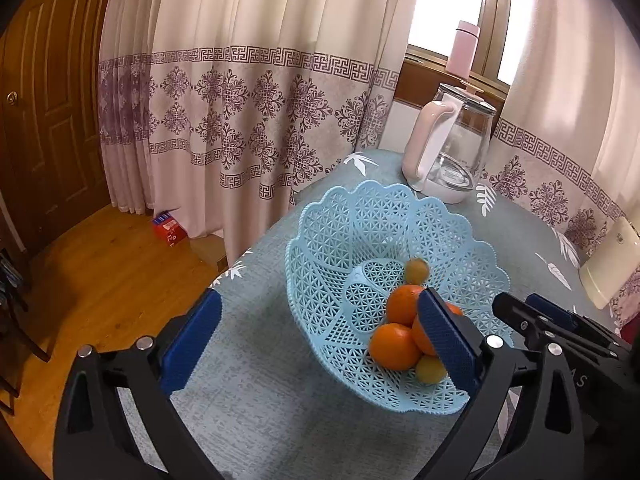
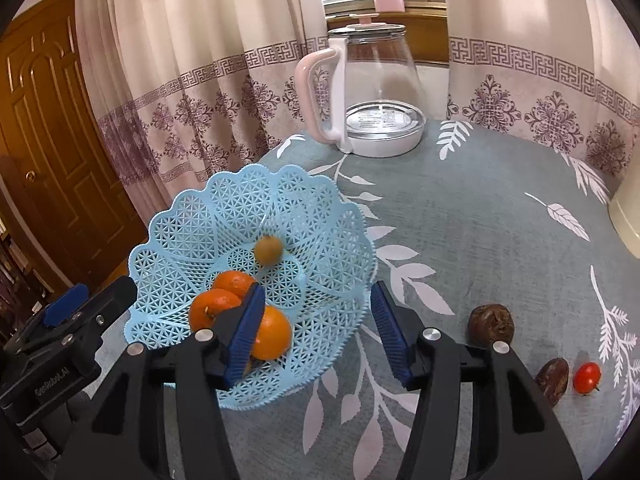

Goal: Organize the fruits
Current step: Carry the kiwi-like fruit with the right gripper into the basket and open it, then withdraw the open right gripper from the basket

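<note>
Left gripper (image 1: 320,344) and right gripper (image 2: 316,332) are held wide apart, empty, over the blue basket (image 2: 192,216) containing oranges (image 2: 272,334)

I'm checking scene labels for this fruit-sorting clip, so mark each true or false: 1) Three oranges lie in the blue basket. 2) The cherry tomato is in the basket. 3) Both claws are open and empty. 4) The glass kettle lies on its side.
1) Three oranges lie in the blue basket: true.
2) False: the cherry tomato lies on the tablecloth, outside the basket.
3) The left claw and right claw are open and empty: true.
4) False: the glass kettle stands upright.
</note>
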`<state>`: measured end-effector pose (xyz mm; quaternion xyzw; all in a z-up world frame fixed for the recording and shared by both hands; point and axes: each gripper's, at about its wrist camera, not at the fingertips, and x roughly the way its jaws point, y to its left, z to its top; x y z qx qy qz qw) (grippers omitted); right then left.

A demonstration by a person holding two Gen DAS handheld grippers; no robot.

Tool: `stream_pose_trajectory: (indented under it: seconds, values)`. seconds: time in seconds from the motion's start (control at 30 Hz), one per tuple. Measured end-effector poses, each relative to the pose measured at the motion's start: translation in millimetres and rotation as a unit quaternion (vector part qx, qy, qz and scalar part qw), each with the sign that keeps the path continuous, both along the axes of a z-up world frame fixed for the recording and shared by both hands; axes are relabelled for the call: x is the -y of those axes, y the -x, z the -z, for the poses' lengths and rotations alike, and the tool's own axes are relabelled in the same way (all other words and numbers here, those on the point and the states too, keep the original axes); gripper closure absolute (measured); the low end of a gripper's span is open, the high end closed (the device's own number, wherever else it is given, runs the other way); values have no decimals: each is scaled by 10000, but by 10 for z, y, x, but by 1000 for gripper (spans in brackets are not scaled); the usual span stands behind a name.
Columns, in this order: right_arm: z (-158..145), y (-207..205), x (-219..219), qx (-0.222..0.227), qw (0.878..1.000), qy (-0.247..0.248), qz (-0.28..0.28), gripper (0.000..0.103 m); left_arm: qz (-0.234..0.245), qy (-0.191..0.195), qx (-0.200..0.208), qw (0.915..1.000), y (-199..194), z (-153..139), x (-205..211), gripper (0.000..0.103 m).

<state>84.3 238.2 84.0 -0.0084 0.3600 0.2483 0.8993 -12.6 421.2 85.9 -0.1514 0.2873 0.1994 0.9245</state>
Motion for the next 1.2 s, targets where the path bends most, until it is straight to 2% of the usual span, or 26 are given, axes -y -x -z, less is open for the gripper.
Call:
stream_pose_trajectory:
  seconds: [0.27,0.37,1.0,1.2]
  values:
    - [-9,48,107,-3,9999,-68,120,43,37,101,-21,9999,7,-13,9,3]
    - [-21,69,149,25,9998,-100,184,38,87,92,-3,9999,10,-24,29,3]
    - [-193,235,355,227,9985,-252,426,38,259,48,177,9995,71,-138,128,3]
    - [-242,295,431,307,9975,-322,542,33,283,46,211,9994,88,-159,152,3]
